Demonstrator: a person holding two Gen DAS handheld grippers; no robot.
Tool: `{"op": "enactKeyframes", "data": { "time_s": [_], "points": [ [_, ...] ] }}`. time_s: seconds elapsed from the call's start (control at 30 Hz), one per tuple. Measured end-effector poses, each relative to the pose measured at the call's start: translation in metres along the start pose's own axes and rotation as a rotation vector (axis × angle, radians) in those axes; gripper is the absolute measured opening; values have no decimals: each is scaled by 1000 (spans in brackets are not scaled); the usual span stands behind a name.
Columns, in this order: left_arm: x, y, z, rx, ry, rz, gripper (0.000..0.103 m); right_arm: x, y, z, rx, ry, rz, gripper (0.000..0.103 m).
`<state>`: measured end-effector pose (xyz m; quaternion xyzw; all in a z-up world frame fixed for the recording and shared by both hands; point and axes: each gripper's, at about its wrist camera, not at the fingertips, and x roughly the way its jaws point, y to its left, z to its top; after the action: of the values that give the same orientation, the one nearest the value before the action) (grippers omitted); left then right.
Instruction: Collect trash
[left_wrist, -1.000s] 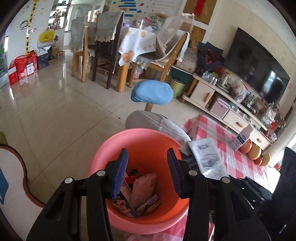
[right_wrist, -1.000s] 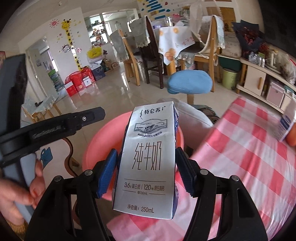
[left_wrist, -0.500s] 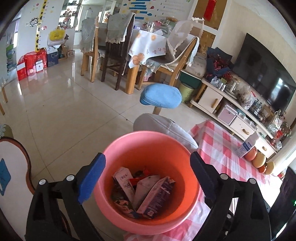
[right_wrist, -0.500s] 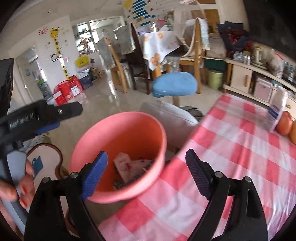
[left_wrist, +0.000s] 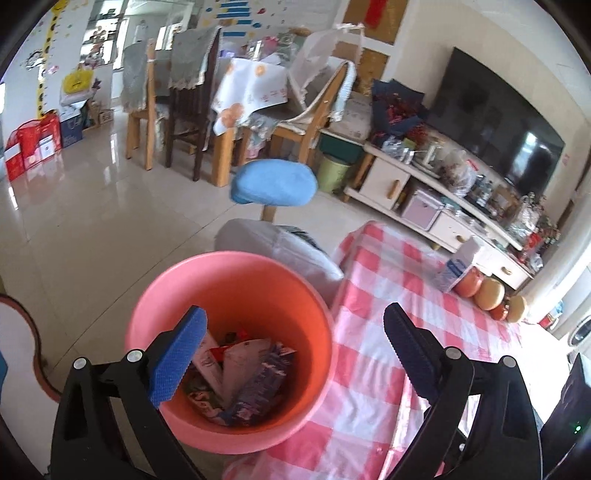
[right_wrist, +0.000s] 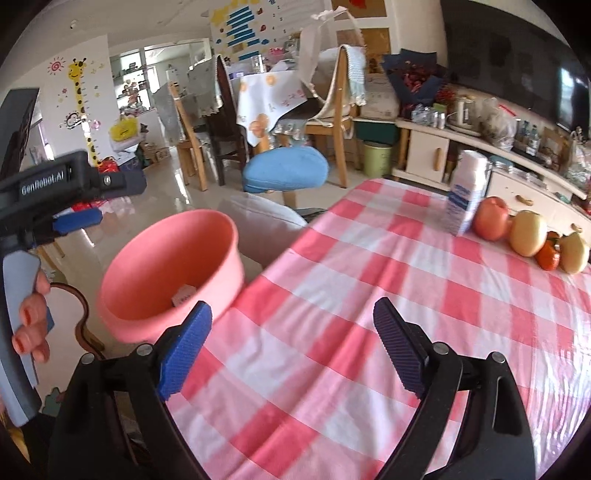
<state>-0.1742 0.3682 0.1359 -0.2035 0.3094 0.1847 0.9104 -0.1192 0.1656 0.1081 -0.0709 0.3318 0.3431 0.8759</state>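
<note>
A pink bucket (left_wrist: 236, 280) stands beside the table's edge, holding several cartons and wrappers (left_wrist: 240, 373). My left gripper (left_wrist: 291, 354) is open and empty above the bucket's near rim. In the right wrist view the bucket (right_wrist: 166, 266) is at the left and my right gripper (right_wrist: 291, 347) is open and empty over the checked tablecloth (right_wrist: 369, 280). A white and blue carton (right_wrist: 465, 192) stands upright at the table's far side; it also shows in the left wrist view (left_wrist: 458, 262). The left gripper's body (right_wrist: 62, 184) shows at the far left.
Several pieces of fruit (right_wrist: 524, 232) lie next to the carton. A blue stool (left_wrist: 273, 184) and a grey cushion (left_wrist: 280, 247) stand behind the bucket. Dining chairs and a table (left_wrist: 221, 99) are further back. A TV cabinet (left_wrist: 443, 199) runs along the right wall.
My right gripper opened and let the milk carton drop into the bucket, then swung right over the table. My left gripper opened wide, then shifted slightly.
</note>
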Motion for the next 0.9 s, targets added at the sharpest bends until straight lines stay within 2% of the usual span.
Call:
{"op": "enactKeyframes", "data": {
  "time_s": [0.37,0.9],
  "points": [
    [-8,-58,-9,96,-30,-99,96,-43,-34,-14,-13,-48,-100,91],
    [-21,-140,-29,222,-52,-186,96,-87,-77,-29,15,-111,-211,91]
  ]
}}
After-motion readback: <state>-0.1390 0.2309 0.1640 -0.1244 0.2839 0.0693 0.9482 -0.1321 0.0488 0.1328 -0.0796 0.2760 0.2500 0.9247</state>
